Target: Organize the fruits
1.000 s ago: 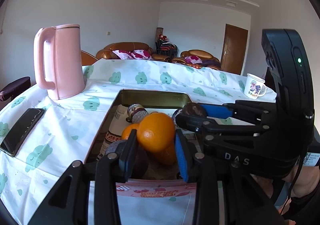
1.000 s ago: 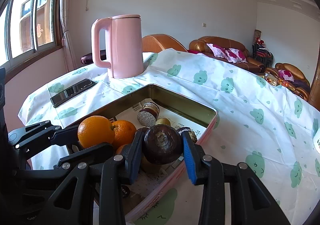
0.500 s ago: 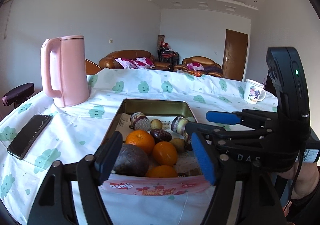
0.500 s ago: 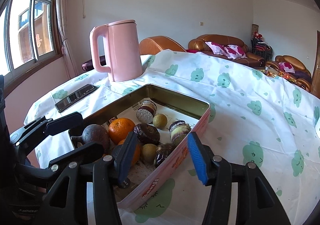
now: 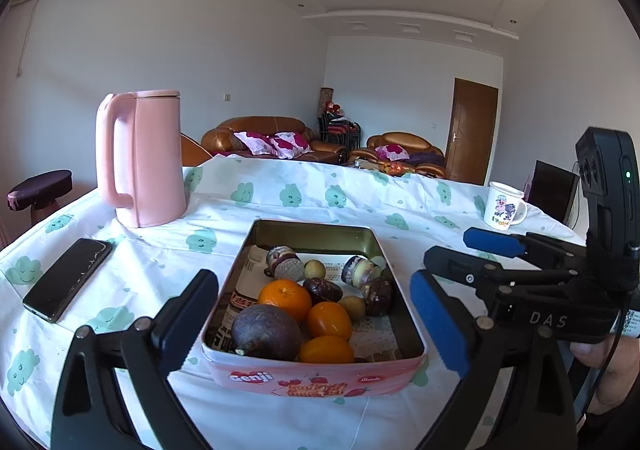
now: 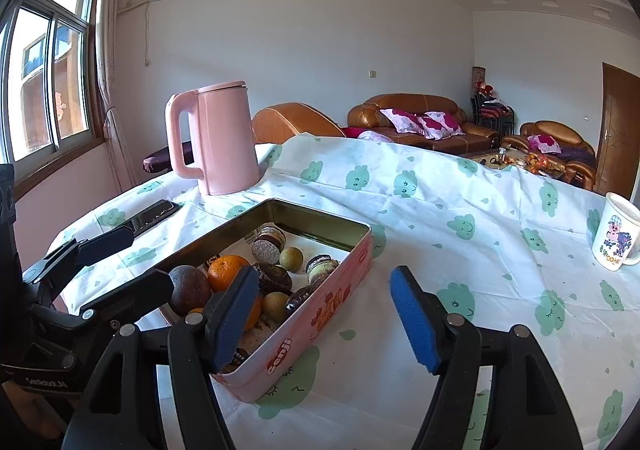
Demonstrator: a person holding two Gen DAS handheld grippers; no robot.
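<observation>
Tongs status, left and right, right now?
Left tongs: open, holding nothing, above the tin.
Right tongs: open, holding nothing.

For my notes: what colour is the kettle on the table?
Pink; the kettle shows best in the right wrist view.

Pink kettle [image 5: 142,160] standing at left of centre, black phone [image 5: 68,279] lying at lower left, cartoon mug [image 5: 502,206] at right, brown sofas [image 5: 276,138] behind.
</observation>
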